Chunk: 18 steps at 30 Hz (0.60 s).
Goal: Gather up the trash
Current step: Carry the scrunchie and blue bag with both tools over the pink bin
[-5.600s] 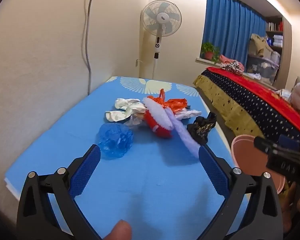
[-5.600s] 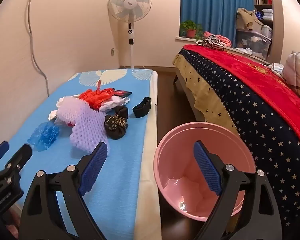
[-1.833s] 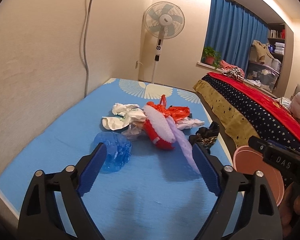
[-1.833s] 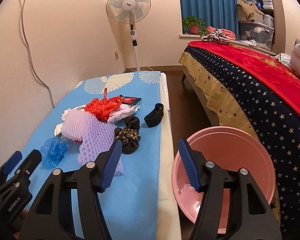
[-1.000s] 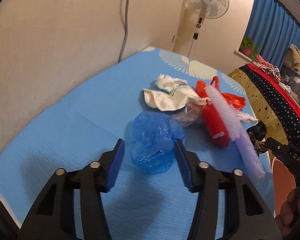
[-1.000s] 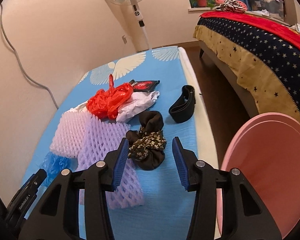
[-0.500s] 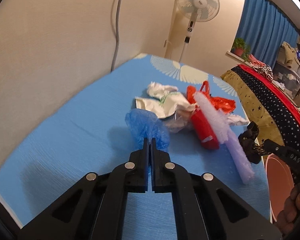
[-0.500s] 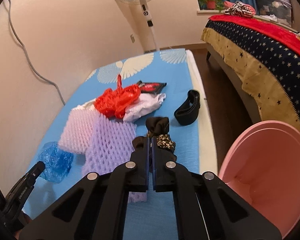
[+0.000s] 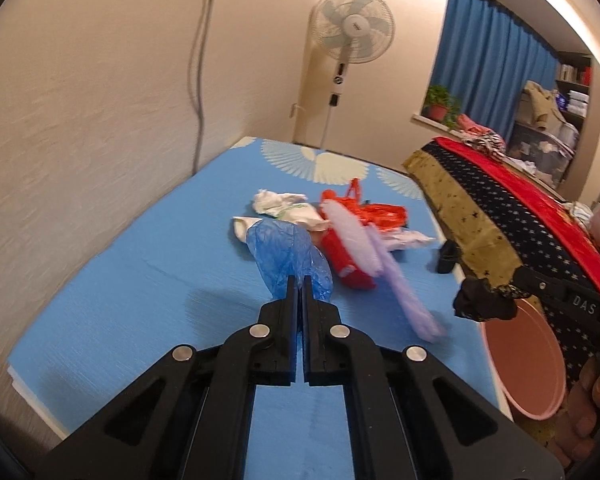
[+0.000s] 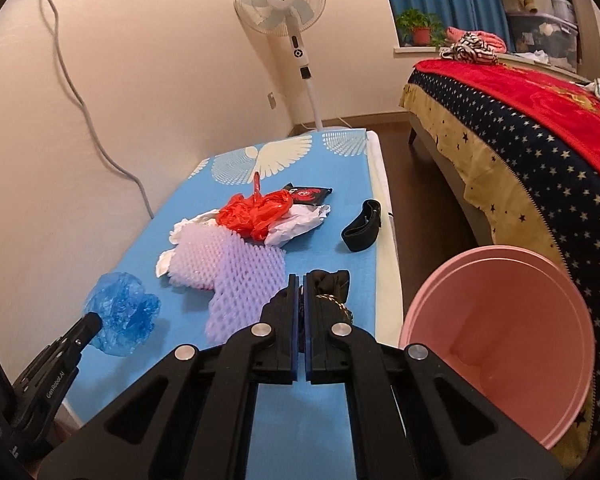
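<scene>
1. Over the blue tabletop (image 10: 332, 168), the left hand-held gripper (image 9: 299, 280) is clamped on a crumpled blue plastic bag (image 9: 288, 256), lifted clear.
2. At 3 o'clock, the right hand-held gripper (image 10: 300, 280) pinches a black patterned fabric scrunchie (image 9: 484, 300); a round pink plastic basin (image 10: 500, 336) sits beside the tabletop's edge.
3. At 12 o'clock, purple foam netting (image 10: 236, 276) touches a crumpled red plastic bag (image 10: 256, 212).

Left gripper (image 9: 299, 280): matte black plastic arms, angular cut-outs, blue pads lining the fingers (image 9: 290, 312).
Left screws: four round silver bolts across the linkage.
Left side marking: white "GenRobot.AI" lettering.
Right gripper (image 10: 300, 280): same black frame, blue-lined fingers (image 10: 309, 320), four silver bolts.
Right side marking: white "DAS" letters.
Right hand (image 9: 588, 404): bare skin, fingers showing, no glove.
</scene>
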### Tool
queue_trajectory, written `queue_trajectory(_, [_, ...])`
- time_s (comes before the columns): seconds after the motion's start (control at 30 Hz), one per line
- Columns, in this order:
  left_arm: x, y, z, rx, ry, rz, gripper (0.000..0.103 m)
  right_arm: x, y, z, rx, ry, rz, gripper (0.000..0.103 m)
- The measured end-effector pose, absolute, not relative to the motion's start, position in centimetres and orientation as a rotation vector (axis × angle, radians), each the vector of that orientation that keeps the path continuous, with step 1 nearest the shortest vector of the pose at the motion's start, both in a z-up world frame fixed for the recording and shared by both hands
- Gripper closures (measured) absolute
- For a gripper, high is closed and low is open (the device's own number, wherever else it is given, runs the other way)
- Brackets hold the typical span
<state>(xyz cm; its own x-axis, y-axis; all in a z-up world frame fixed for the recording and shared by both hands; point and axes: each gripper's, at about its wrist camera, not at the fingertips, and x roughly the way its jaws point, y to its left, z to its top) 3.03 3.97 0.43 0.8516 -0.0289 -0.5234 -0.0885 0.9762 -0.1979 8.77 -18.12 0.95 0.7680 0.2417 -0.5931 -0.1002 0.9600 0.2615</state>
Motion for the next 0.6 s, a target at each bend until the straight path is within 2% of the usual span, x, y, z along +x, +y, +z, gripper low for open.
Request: queue_trajectory(0.6, [-1.6,-0.1,5.8,-0.174,0.506,-0.084,0.102,3.1,-21.2,6.0,0.246,0.573,0.173,0.101])
